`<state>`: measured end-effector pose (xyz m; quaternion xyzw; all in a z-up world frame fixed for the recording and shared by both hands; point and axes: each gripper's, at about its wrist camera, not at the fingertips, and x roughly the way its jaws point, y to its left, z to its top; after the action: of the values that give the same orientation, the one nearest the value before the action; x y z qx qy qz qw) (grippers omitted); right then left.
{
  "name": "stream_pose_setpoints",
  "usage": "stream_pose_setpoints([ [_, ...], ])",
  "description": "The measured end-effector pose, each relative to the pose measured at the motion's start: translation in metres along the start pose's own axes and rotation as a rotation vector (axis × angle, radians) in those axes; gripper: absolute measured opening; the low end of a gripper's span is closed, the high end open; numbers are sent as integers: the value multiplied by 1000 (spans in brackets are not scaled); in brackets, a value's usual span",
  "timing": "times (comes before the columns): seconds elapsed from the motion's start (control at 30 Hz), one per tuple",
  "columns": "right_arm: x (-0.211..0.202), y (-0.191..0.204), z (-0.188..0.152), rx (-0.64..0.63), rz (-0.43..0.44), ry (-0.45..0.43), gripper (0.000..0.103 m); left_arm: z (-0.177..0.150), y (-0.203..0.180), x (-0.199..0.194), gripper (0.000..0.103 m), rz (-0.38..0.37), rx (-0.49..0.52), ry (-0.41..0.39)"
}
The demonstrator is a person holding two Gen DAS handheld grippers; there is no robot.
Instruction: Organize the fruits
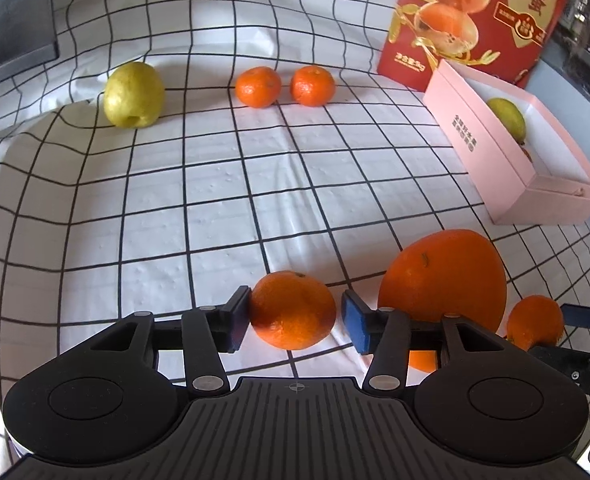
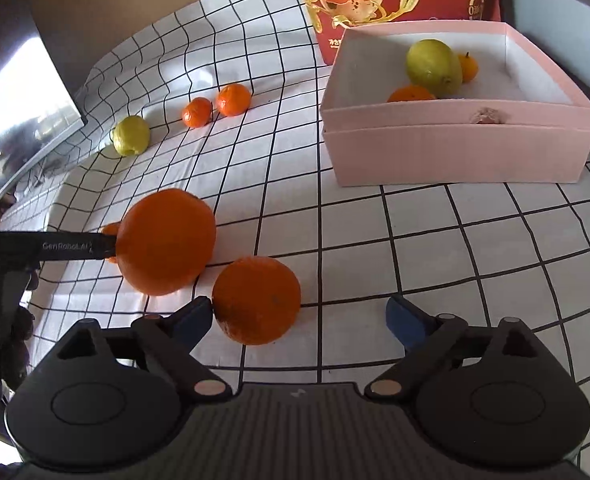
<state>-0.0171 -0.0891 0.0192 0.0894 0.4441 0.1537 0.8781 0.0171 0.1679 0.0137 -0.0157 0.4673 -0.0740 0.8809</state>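
In the left wrist view an orange (image 1: 293, 310) lies on the checked cloth between the jaws of my left gripper (image 1: 297, 322). The left pad touches it, the right pad stands a little off, so the gripper is open. To its right sit a big orange (image 1: 443, 288) and a smaller orange (image 1: 535, 322). In the right wrist view that smaller orange (image 2: 257, 300) lies inside my wide open right gripper (image 2: 299, 308), against the left finger. The pink box (image 2: 455, 152) ahead holds a green pear (image 2: 433, 66) and two small oranges.
A yellow-green pear (image 1: 135, 94) and two mandarins (image 1: 258, 86) (image 1: 313, 85) lie at the far side of the cloth. A red fruit carton (image 1: 475, 12) stands behind the pink box (image 1: 495, 152). A dark screen (image 1: 11, 12) borders the far left.
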Motion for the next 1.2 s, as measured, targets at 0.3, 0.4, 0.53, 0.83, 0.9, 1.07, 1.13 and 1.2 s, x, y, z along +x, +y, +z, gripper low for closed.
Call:
stream_pose_setpoints([
  [0.3, 4, 4, 2, -12, -12, 16, 103, -3, 1, -1, 53, 3, -22, -21],
  [0.4, 7, 13, -1, -65, -54, 23, 103, -5, 1, -2, 49, 12, -19, -30],
  [0.53, 14, 32, -6, -183, -140, 50, 103, -4, 4, -2, 49, 5, -28, -31],
  [0.83, 13, 36, -8, -248, -178, 48, 93, -7, 3, -3, 48, 1, -32, -39],
  [0.9, 9, 30, -3, -229, -188, 30, 93, -7, 4, -3, 48, 0, -35, -38],
  [1.07, -13, 9, 8, -169, -199, -46, 93, -7, 4, -3, 49, -1, -39, -38],
  [1.13, -22, 1, 11, -154, -225, -76, 93, -6, 4, -3, 49, 1, -43, -38],
  [1.2, -28, -5, 13, -150, -255, -90, 93, -6, 4, -3, 49, 2, -46, -37],
])
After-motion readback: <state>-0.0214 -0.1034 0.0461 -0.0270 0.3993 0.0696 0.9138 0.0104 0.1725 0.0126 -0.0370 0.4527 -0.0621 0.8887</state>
